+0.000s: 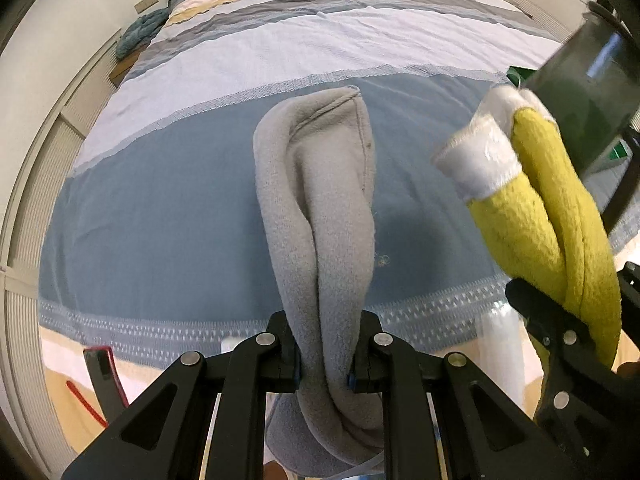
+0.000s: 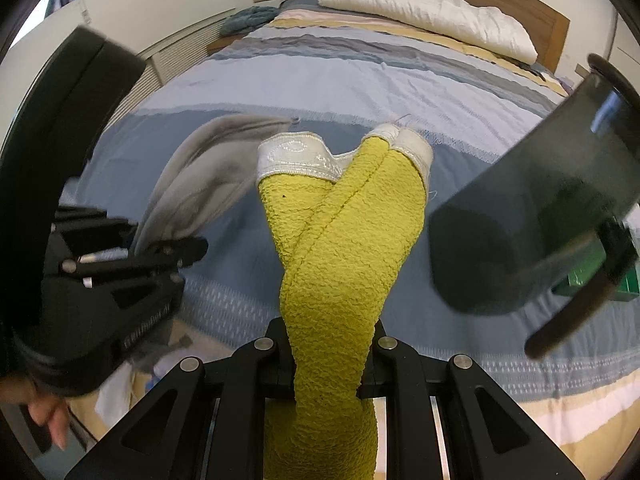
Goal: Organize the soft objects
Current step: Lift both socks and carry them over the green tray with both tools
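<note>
We carry both pieces above the bed's (image 1: 224, 184) foot edge, left gripper (image 1: 324, 364) clenched on the grey cloth (image 1: 320, 184), right gripper (image 2: 326, 364) on the yellow cloth (image 2: 344, 240); next, probably, laying them flat.

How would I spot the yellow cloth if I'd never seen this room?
Find the big striped bed. Above its blue end, the right gripper pinches a yellow-green towel. Unlike the plain grey cloth beside it, it is bumpy with a white band on top.
</note>
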The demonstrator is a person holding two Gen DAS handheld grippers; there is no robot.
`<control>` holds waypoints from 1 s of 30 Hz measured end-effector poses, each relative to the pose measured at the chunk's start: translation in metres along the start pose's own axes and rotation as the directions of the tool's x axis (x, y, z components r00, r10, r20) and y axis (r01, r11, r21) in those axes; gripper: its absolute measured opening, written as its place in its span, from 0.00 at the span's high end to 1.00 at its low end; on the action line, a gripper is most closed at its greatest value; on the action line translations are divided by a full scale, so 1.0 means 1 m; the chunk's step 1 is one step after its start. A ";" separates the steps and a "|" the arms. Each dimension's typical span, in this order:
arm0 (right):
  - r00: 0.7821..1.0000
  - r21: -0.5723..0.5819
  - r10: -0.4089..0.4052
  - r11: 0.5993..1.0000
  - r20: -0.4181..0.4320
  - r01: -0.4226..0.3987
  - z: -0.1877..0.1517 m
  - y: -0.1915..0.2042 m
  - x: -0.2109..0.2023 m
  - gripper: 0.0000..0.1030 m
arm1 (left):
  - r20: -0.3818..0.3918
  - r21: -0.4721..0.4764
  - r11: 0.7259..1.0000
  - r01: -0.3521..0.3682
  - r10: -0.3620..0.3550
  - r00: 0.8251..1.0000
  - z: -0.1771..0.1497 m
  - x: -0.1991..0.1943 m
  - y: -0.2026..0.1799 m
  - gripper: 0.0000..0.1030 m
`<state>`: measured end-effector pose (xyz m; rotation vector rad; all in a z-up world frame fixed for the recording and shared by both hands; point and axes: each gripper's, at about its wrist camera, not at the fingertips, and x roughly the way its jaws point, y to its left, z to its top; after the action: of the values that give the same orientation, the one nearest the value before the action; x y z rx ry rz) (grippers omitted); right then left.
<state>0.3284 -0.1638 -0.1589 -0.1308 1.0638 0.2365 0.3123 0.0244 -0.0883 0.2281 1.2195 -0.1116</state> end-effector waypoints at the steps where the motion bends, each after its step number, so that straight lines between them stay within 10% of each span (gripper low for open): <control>1: 1.000 -0.004 0.002 1.000 -0.002 -0.002 -0.002 0.000 -0.003 0.84 | 0.000 0.003 1.000 0.000 0.000 1.000 -0.002 -0.003 -0.001 0.88; 30: 1.000 -0.085 0.029 0.996 0.007 -0.028 -0.134 -0.049 -0.162 0.83 | 0.030 0.150 0.981 0.123 -0.128 0.991 -0.080 -0.094 -0.094 0.87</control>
<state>0.1517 -0.2617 -0.0818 -0.1907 1.0482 0.3075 0.1875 -0.0517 -0.0362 0.2764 1.1871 -0.3156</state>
